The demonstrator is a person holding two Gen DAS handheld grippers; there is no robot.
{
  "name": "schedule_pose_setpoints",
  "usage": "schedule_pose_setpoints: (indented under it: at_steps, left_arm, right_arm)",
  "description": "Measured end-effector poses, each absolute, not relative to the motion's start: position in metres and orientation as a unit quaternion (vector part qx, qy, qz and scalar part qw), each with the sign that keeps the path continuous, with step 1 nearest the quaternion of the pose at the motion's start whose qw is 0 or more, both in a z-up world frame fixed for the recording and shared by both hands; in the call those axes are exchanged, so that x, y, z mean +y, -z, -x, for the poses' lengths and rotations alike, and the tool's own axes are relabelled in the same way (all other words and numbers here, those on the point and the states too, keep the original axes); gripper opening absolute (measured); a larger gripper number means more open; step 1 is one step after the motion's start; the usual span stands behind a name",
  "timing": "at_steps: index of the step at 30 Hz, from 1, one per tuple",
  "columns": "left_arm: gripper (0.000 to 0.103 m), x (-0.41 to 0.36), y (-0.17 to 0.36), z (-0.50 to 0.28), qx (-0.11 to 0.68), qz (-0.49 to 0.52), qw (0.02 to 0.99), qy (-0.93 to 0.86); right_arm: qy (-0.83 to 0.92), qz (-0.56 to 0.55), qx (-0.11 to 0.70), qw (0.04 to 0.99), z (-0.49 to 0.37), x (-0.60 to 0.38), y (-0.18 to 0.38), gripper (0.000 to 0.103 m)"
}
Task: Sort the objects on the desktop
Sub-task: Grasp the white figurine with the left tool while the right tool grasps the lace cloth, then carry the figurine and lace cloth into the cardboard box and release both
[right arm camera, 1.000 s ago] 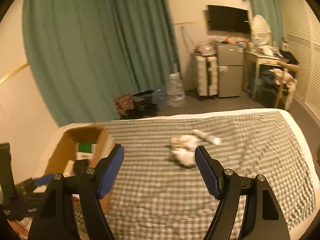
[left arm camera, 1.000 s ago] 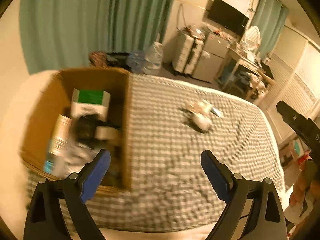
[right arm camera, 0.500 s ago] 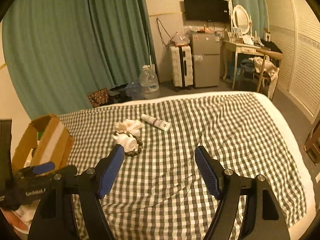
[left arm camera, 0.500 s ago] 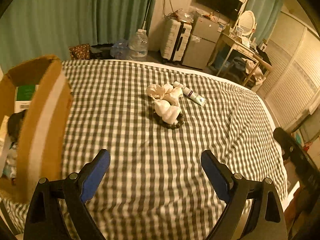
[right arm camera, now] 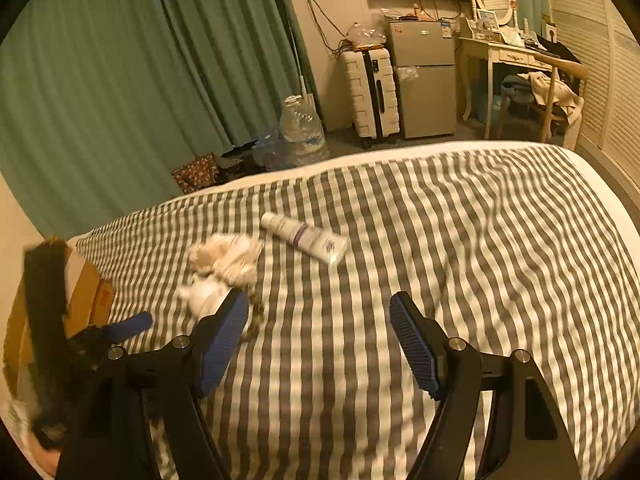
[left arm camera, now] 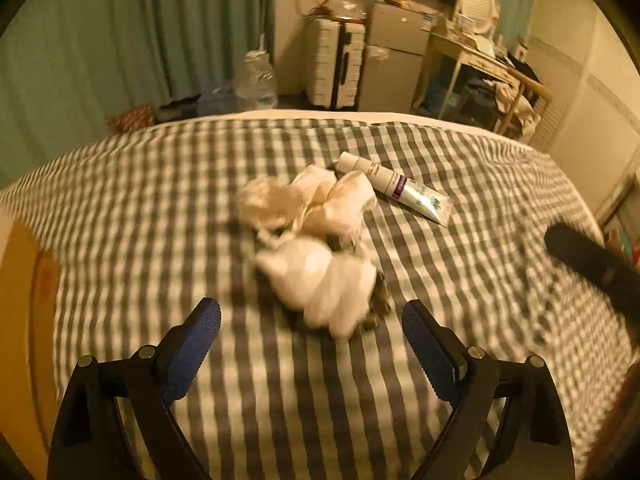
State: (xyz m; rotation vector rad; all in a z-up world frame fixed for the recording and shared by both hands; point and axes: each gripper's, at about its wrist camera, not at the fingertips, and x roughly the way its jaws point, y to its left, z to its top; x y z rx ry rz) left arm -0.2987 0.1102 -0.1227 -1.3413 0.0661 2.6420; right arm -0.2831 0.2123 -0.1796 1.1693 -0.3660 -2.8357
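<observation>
White tube [left arm camera: 394, 189] | beside cream bundle [left arm camera: 316, 240] (blurred) — both grippers empty

Bed [left arm camera: 280, 400]: woven gingham cloth, matt, slightly wrinkled. Tube [left arm camera: 394, 188]: smooth plastic, faint sheen. Cream bundle [left arm camera: 316, 216]: soft, fluffy cloth, blurred. Cardboard box [right arm camera: 86, 300]: matt brown paperboard. Left hand-held gripper [left arm camera: 310, 344] and right hand-held gripper [right arm camera: 320, 336]: matt black plastic arms, ribbed blue pads.
</observation>
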Motion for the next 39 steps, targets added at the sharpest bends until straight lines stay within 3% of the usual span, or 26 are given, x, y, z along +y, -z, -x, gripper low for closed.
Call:
schedule_pose_setpoints:
  at_steps: [5,6,7,8,9,15,21,22,23,24,25,27,34,39]
  left_arm:
    - [0.094,0.113,0.145,0.325,0.035,0.438,0.123,-0.89]
    - [0.091,0.111,0.149,0.33,0.031,0.45,0.129,-0.883]
    - [0.075,0.108,0.152,0.333,0.027,0.467,0.124,-0.875]
    - [0.066,0.105,0.153,0.334,0.012,0.477,0.127,-0.87]
    - [0.063,0.102,0.152,0.335,0.0,0.48,0.131,-0.868]
    - [0.063,0.071,0.14,0.323,-0.033,0.468,0.117,-0.875]
    - [0.063,0.026,0.137,0.306,-0.072,0.473,0.05,-0.877]
    - [0.063,0.021,0.138,0.303,-0.073,0.475,0.044,-0.876]
    - [0.063,0.014,0.138,0.3,-0.077,0.477,0.042,-0.875]
    - [0.063,0.007,0.138,0.296,-0.079,0.479,0.041,-0.873]
    - [0.063,0.002,0.138,0.293,-0.079,0.481,0.035,-0.872]
    - [0.063,-0.004,0.139,0.288,-0.071,0.484,0.027,-0.872]
    - [0.063,0.0,0.126,0.244,-0.087,0.486,0.028,-0.869]
    - [0.063,0.005,0.083,0.21,-0.085,0.464,0.045,-0.881]
  right_arm:
    - [0.911,-0.384,-0.142,0.039,0.319,0.215,0.189,0.073]
    - [0.91,-0.388,-0.143,0.042,0.325,0.213,0.193,0.073]
    - [0.908,-0.391,-0.142,0.044,0.329,0.21,0.196,0.073]
    - [0.907,-0.393,-0.141,0.047,0.334,0.207,0.199,0.073]
    - [0.906,-0.397,-0.139,0.05,0.338,0.204,0.202,0.073]
    - [0.903,-0.392,-0.146,0.094,0.357,0.177,0.204,0.073]
    - [0.901,-0.407,-0.099,0.113,0.386,0.132,0.215,0.073]
    - [0.9,-0.411,-0.087,0.111,0.392,0.124,0.22,0.071]
    - [0.897,-0.42,-0.081,0.114,0.395,0.119,0.224,0.062]
    - [0.887,-0.439,-0.076,0.12,0.398,0.114,0.229,0.032]
    - [0.881,-0.45,-0.074,0.122,0.398,0.113,0.231,0.018]
    - [0.89,-0.436,-0.07,0.116,0.387,0.115,0.223,0.011]
    - [0.896,-0.422,-0.068,0.12,0.342,0.124,0.181,0.008]
    - [0.906,-0.398,-0.062,0.13,0.293,0.122,0.133,0.008]
